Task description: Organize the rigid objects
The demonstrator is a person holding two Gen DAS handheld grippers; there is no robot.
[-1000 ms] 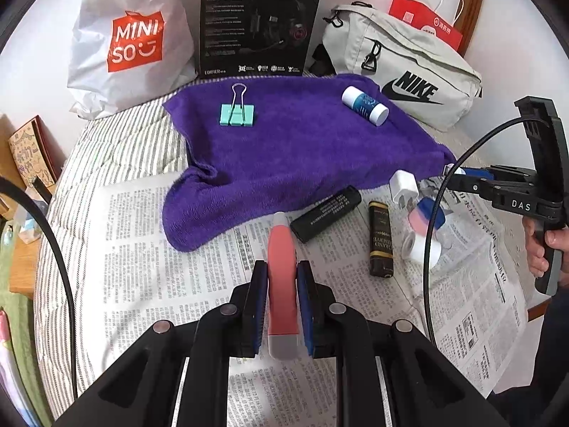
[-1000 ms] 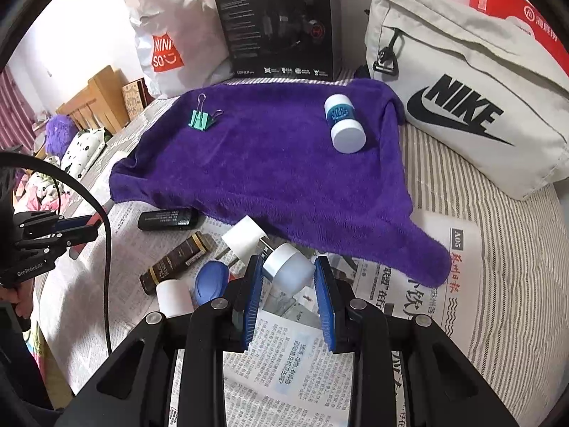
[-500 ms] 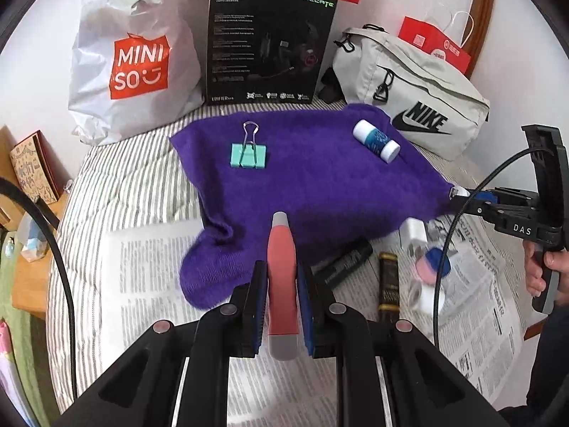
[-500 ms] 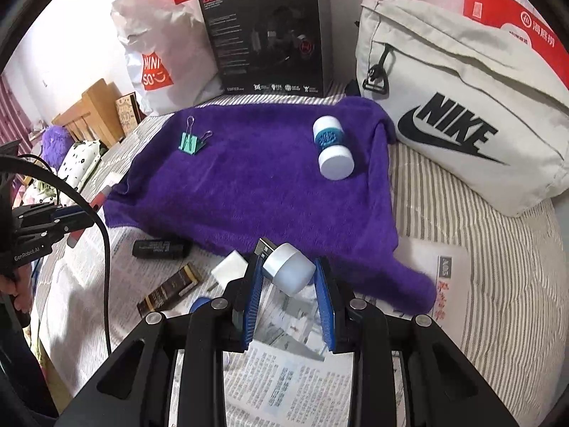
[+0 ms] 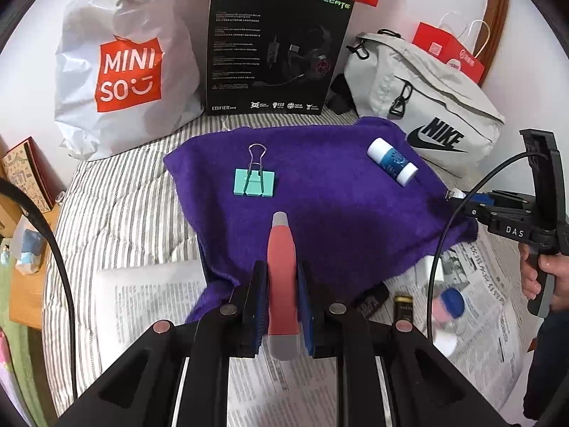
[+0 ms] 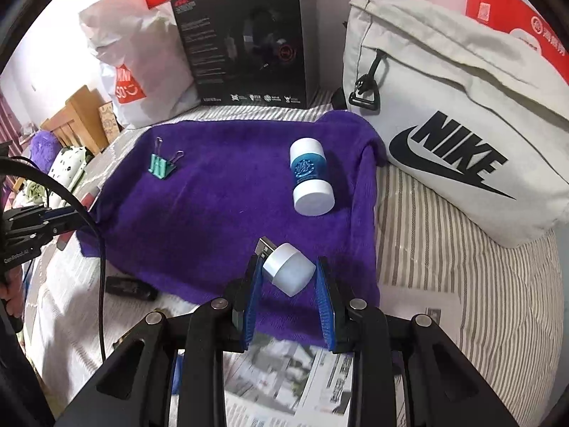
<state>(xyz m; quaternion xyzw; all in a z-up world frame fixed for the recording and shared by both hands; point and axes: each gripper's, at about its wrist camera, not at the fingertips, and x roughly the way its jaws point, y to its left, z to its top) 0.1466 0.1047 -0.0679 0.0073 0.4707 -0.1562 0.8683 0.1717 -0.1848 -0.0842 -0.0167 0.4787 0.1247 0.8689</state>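
Left tongs point(image 5: 281, 306) clamp a red-and-grey utility knife point(image 5: 281, 284); right tongs point(image 6: 288, 284) clamp a small white USB light point(image 6: 290, 268), both above the purple towel point(image 6: 227, 206).

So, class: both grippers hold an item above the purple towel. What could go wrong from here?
1. The small USB light sits skewed in the right gripper; it might twist free.
2. Released, it may roll off the purple towel, like a cylinder.
3. The pink utility knife could land on the binder clip.
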